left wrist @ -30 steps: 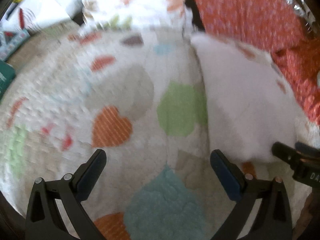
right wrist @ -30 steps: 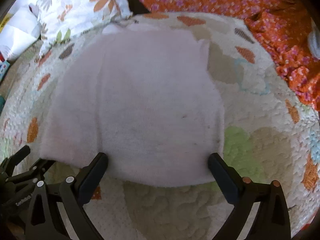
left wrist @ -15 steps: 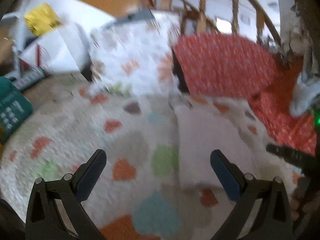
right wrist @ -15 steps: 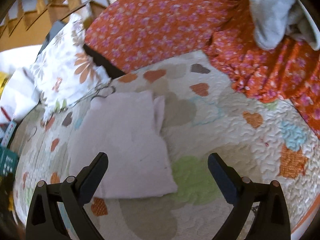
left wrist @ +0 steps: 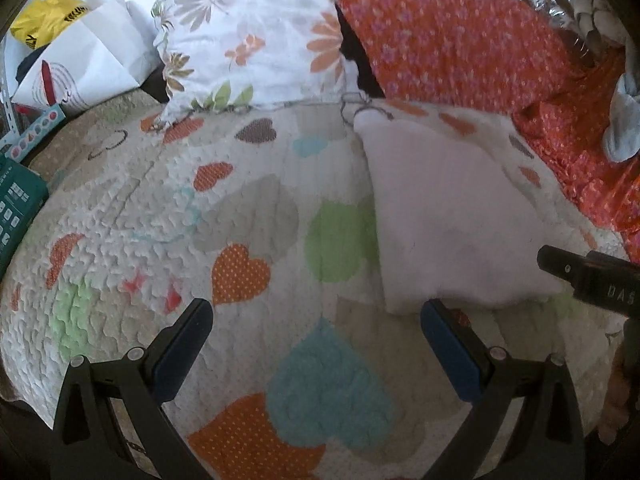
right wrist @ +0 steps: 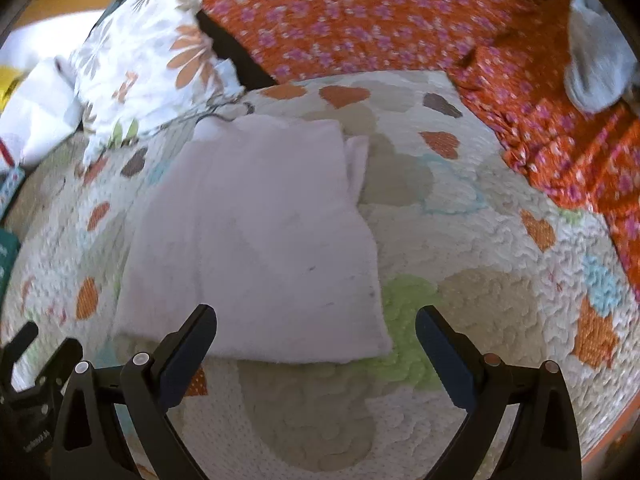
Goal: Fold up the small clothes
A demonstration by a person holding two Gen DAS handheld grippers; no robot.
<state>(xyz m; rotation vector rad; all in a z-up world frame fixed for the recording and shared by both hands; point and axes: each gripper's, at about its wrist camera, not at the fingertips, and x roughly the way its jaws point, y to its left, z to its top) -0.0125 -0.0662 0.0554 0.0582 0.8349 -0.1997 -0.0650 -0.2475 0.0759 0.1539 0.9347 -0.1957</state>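
Observation:
A folded pale pink garment (right wrist: 260,240) lies flat on the heart-patterned quilt (right wrist: 460,280); a narrow flap sticks out at its far right edge. It also shows in the left wrist view (left wrist: 448,220), right of centre. My right gripper (right wrist: 316,328) is open and empty, just short of the garment's near edge. My left gripper (left wrist: 316,320) is open and empty over bare quilt (left wrist: 200,220), with its right finger near the garment's near left corner. The right gripper's tip shows at the right edge of the left wrist view (left wrist: 592,276).
A floral pillow (left wrist: 256,36) and an orange flowered cushion (left wrist: 460,36) lie behind the quilt. Orange flowered cloth (right wrist: 560,128) drapes along the right. A grey garment (right wrist: 596,64) lies on it. A white bag (left wrist: 84,64) and teal box (left wrist: 16,208) sit left.
Both grippers rose and pulled back from the garment, then came lower and closer again. Both stayed open and empty. The garment has not moved.

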